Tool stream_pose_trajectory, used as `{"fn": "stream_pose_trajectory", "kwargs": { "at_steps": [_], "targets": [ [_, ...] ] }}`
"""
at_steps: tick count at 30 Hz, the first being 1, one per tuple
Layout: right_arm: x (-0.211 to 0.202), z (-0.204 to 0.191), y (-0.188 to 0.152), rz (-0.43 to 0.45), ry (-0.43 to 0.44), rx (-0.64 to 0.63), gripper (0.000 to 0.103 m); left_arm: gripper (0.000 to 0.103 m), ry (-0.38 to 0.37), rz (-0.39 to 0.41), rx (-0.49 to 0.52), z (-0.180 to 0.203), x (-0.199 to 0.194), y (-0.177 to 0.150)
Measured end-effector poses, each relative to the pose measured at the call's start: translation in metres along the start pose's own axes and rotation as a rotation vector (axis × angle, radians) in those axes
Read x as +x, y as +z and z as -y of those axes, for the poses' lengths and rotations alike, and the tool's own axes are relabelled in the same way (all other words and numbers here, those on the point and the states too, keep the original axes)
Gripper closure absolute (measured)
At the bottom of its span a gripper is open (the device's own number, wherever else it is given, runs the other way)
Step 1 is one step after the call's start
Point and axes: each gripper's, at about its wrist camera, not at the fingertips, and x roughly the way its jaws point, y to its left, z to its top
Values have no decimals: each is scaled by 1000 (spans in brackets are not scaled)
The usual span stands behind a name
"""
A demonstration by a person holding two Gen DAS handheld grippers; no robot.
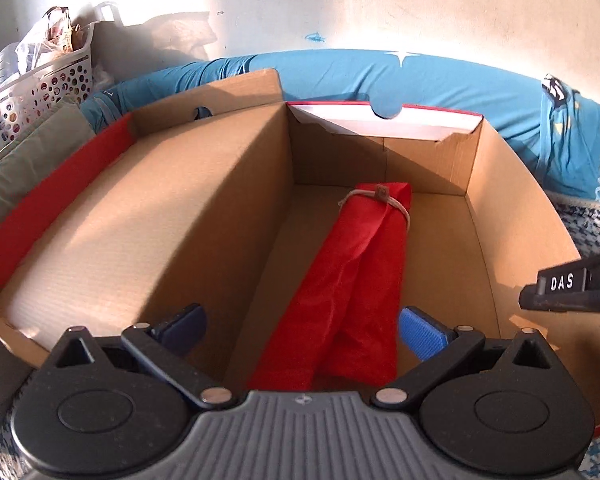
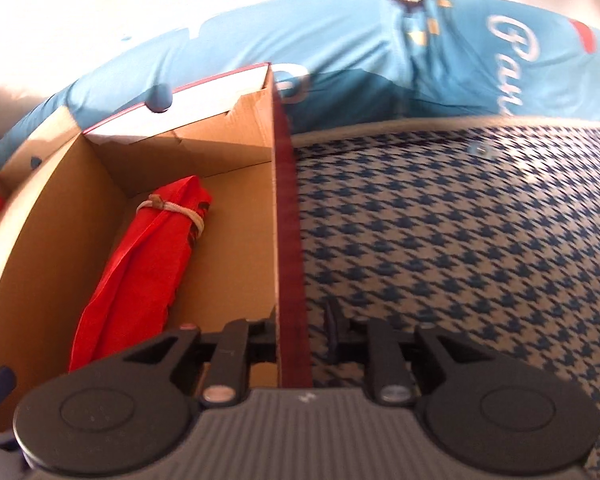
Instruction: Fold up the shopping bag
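A red shopping bag (image 1: 352,264) (image 2: 148,248) lies rolled into a long bundle on the floor of an open cardboard box (image 1: 496,208) (image 2: 236,184). A white cord (image 1: 396,208) (image 2: 172,210) ties its far end. My left gripper (image 1: 300,320) is open over the bundle's near end, its blue pads either side of the bag and clear of it. My right gripper (image 2: 300,328) straddles the box's red-faced right wall (image 2: 288,240), jaws narrow, with a gap showing beside the right finger. In the left wrist view the right gripper (image 1: 572,288) pokes in at that wall.
The box's open lid (image 1: 140,216) lies flat to the left, joined to the box. The box sits on a blue-and-white houndstooth cover (image 2: 460,240). A blue bolster (image 1: 460,76) runs behind it. A white perforated basket (image 1: 32,92) and a green cushion (image 1: 28,168) stand far left.
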Motion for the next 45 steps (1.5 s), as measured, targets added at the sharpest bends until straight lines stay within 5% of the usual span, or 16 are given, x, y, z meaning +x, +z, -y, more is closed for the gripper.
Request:
{"fn": "stream_pose_trajectory", "kwargs": {
  "at_steps": [4,8,10,19,23,27,39,45],
  "targets": [
    [-11,0,-4,64,-2,-44,81,0,-19,45,-18,11,-11,3],
    [-33,-2,-1,150,45,-137,37,0,10,45,17,20,-15,1],
    [-47,-2,-1,189,80,-221,24,0,-7,39,23,24,-18,0],
    [-85,18,12,232,166,-376,22,0,-21,56,80,46,-34,-7],
    [-97,22,8,230,163,-400,3,0,-19,62,132,55,-39,-12],
    [-106,33,4,221,168,-391,2,0,-14,66,157,59,-45,-18],
    [-115,44,9,193,190,-377,0,0,-22,85,56,59,-61,-28],
    [-108,28,22,198,310,-420,1,0,90,103,120,62,-58,-30]
  ]
}}
